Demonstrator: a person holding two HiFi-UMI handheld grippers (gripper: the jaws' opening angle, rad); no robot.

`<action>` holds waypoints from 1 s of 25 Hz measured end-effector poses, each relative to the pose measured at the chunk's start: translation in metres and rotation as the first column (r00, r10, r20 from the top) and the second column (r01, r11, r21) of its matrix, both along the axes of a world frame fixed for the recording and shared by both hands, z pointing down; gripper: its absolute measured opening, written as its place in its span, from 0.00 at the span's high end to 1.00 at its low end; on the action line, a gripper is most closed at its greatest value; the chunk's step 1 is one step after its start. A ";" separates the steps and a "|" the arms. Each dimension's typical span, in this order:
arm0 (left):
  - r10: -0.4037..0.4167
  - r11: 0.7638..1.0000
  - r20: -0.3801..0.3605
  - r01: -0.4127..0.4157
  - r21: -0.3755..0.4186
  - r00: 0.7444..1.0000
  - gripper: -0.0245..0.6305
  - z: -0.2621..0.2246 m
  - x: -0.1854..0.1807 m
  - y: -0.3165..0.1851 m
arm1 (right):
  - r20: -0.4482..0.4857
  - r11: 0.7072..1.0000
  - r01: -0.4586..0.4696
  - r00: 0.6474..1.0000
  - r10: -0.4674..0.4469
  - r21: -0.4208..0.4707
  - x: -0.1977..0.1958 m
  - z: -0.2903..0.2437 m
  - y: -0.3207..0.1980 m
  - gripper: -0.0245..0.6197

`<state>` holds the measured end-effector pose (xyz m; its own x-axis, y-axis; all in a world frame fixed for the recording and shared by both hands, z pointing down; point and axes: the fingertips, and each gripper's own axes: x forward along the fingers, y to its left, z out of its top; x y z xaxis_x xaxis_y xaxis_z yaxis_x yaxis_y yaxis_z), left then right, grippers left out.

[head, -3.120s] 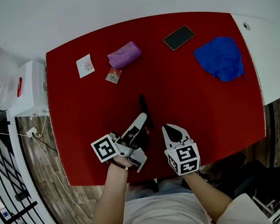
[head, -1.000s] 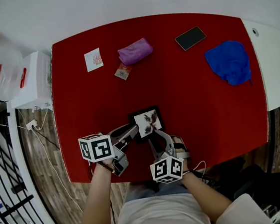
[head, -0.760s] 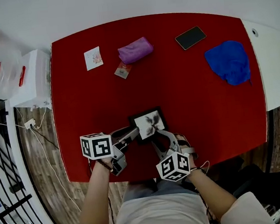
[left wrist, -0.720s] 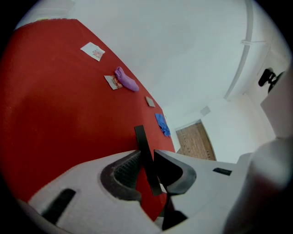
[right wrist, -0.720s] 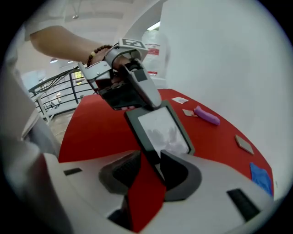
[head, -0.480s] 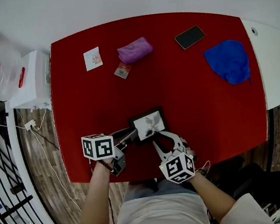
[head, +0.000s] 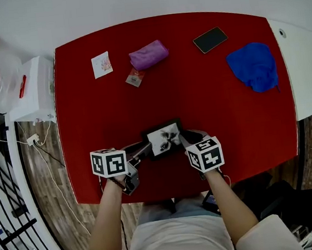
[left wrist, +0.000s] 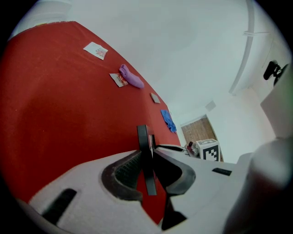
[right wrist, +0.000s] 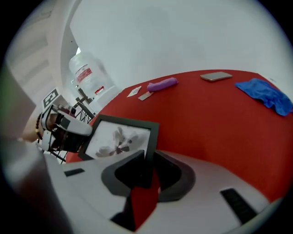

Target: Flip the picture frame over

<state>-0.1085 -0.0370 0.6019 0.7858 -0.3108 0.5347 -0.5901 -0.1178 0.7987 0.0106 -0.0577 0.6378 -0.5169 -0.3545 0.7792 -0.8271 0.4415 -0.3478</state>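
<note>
A black picture frame (head: 163, 138) with a flower print facing up rests on the red table (head: 234, 124) near its front edge. My left gripper (head: 145, 147) holds the frame's left edge. In the left gripper view that thin black edge (left wrist: 143, 137) stands between the pads, and the left gripper (left wrist: 147, 171) has just been closing on it. My right gripper (head: 183, 139) is at the frame's right side. In the right gripper view the frame (right wrist: 120, 137) has its near right corner pinched by the right gripper (right wrist: 147, 169), whose jaws have just been closing too.
At the table's far side lie a small card (head: 101, 64), a packet (head: 134, 77), a purple cloth (head: 148, 55), a phone (head: 210, 40) and a blue cloth (head: 253, 66). A white box (head: 31, 88) stands off the left edge.
The right gripper swung from the frame's near edge to its right side and rolled, so its cube faces up. The frame, earlier on edge, shows its picture upward. The left gripper barely moved.
</note>
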 end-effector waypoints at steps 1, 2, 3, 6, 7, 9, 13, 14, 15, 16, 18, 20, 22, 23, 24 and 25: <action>0.002 1.000 0.011 -0.002 0.001 1.000 0.84 0.002 -0.001 0.000 | 0.011 1.000 -0.006 1.000 0.006 -0.010 0.000 -0.001 0.000 0.85; 0.009 1.000 0.029 -0.009 0.003 1.000 0.84 0.004 -0.002 0.001 | 0.016 1.000 -0.013 1.000 0.013 -0.013 0.000 -0.003 0.000 0.86; 0.019 1.000 0.052 -0.020 0.007 0.998 0.84 0.006 -0.002 0.002 | 0.009 1.000 -0.018 1.000 0.018 -0.008 0.002 -0.005 0.001 0.86; 0.046 0.998 0.149 -0.050 0.023 0.988 0.84 0.015 -0.001 0.004 | -0.072 0.999 -0.013 0.997 0.017 0.049 0.006 -0.012 0.001 0.86; 0.044 0.998 0.184 -0.050 0.029 0.982 0.84 0.019 -0.001 0.004 | -0.093 0.998 -0.019 0.995 0.025 0.065 0.007 -0.013 0.002 0.87; 0.025 0.998 0.245 -0.037 0.046 0.969 0.84 0.024 -0.002 0.002 | -0.111 0.995 -0.051 0.992 0.060 0.082 0.008 -0.014 0.003 0.87; -0.012 0.997 0.321 -0.012 0.072 0.947 0.83 0.031 -0.003 -0.006 | -0.124 0.991 -0.098 0.986 0.109 0.092 0.010 -0.012 0.001 0.87; -0.022 0.997 0.340 -0.006 0.079 0.940 0.83 0.033 -0.004 -0.008 | -0.128 0.991 -0.098 0.986 0.110 0.093 0.010 -0.011 0.000 0.87; -0.034 0.996 0.360 0.003 0.087 0.932 0.83 0.035 -0.005 -0.011 | -0.132 0.991 -0.097 0.985 0.109 0.094 0.010 -0.010 -0.001 0.87; -0.048 0.995 0.378 0.013 0.094 0.924 0.82 0.037 -0.006 -0.013 | -0.138 0.991 -0.097 0.984 0.109 0.097 0.009 -0.009 -0.002 0.87; -0.077 0.994 0.404 0.037 0.106 0.912 0.82 0.041 -0.007 -0.017 | -0.149 0.990 -0.097 0.983 0.112 0.103 0.009 -0.007 -0.003 0.87; -0.101 0.992 0.417 0.060 0.112 0.903 0.82 0.045 -0.007 -0.019 | -0.157 0.989 -0.099 0.981 0.116 0.109 0.009 -0.005 -0.004 0.87; -0.126 0.990 0.423 0.085 0.115 0.897 0.82 0.048 -0.008 -0.020 | -0.164 0.988 -0.101 0.979 0.119 0.113 0.009 -0.004 -0.005 0.87; -0.139 0.988 0.429 0.097 0.119 0.892 0.82 0.049 -0.009 -0.020 | -0.169 0.988 -0.100 0.979 0.119 0.116 0.008 -0.002 -0.005 0.87; -0.150 0.987 0.439 0.107 0.123 0.886 0.82 0.050 -0.009 -0.021 | -0.176 0.988 -0.096 0.978 0.116 0.119 0.008 -0.001 -0.006 0.87; -0.160 0.985 0.450 0.114 0.128 0.878 0.82 0.051 -0.010 -0.021 | -0.184 0.988 -0.092 0.976 0.114 0.122 0.008 0.000 -0.007 0.87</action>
